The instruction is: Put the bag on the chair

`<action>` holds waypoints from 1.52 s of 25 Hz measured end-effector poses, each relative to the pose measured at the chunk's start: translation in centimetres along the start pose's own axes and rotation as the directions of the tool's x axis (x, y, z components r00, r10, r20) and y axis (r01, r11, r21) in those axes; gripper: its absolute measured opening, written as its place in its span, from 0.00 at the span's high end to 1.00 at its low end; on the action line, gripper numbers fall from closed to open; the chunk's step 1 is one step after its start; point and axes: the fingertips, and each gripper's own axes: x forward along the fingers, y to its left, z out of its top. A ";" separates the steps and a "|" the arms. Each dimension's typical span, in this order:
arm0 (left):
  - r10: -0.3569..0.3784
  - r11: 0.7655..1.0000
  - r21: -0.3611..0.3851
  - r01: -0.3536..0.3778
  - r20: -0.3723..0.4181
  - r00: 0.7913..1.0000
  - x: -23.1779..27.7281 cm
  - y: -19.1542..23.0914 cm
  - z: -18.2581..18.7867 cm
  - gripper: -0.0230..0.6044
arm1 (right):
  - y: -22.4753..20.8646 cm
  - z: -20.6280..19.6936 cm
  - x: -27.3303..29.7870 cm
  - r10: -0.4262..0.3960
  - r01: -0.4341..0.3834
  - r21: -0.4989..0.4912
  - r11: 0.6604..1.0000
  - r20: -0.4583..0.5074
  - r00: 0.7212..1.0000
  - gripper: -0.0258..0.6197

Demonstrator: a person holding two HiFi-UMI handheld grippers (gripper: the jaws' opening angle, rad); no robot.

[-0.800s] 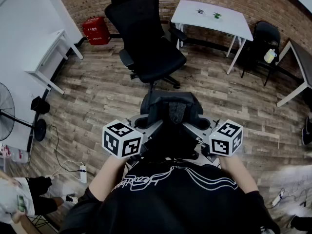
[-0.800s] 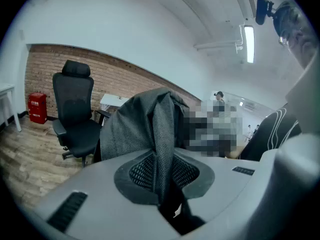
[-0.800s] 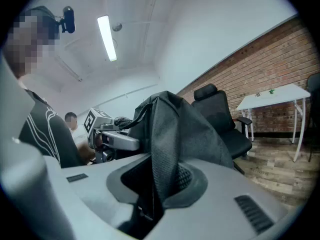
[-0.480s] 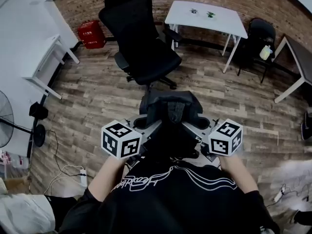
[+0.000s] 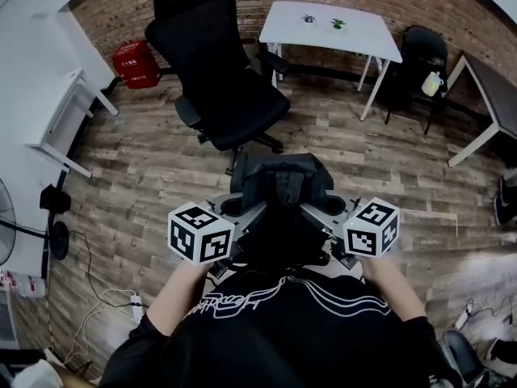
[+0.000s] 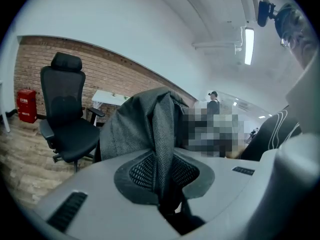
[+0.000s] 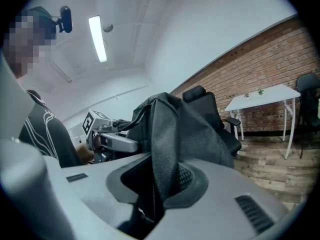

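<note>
A dark grey backpack (image 5: 279,186) hangs in the air in front of the person, held by its straps from both sides. My left gripper (image 5: 242,214) is shut on one mesh strap (image 6: 162,149), seen pinched between its jaws in the left gripper view. My right gripper (image 5: 319,214) is shut on the other strap (image 7: 162,159). The bag's body (image 6: 135,126) fills the middle of both gripper views. The black office chair (image 5: 222,79) stands on the floor ahead and to the left, its seat (image 5: 242,107) bare, and shows behind the bag (image 7: 175,129) in the right gripper view.
A white table (image 5: 331,27) stands by the brick wall behind the chair. A red box (image 5: 133,63) sits at the wall on the left. A black folding chair (image 5: 424,63) with a bottle is at right. White desks (image 5: 60,111) line the left side. Cables lie on the wood floor (image 5: 105,314).
The view has advanced toward the chair and shifted: the chair and table slid left and up in the head view. Both grippers keep the bag held as before.
</note>
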 end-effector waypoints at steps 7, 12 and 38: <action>-0.032 0.999 -0.028 0.031 -0.013 0.999 3.9 5.3 3.1 0.84 | -5.7 2.6 3.2 -0.032 0.033 0.027 0.999 -0.019 0.999 0.85; -0.042 0.998 -0.053 0.040 -0.030 0.999 6.4 10.4 6.1 0.84 | -10.2 5.3 6.8 -0.042 0.044 0.061 0.997 -0.037 0.998 0.86; 0.109 0.973 -0.206 -0.102 0.025 0.994 10.8 35.5 17.4 0.84 | -25.1 17.7 28.0 0.101 -0.092 0.069 0.993 -0.146 0.984 0.86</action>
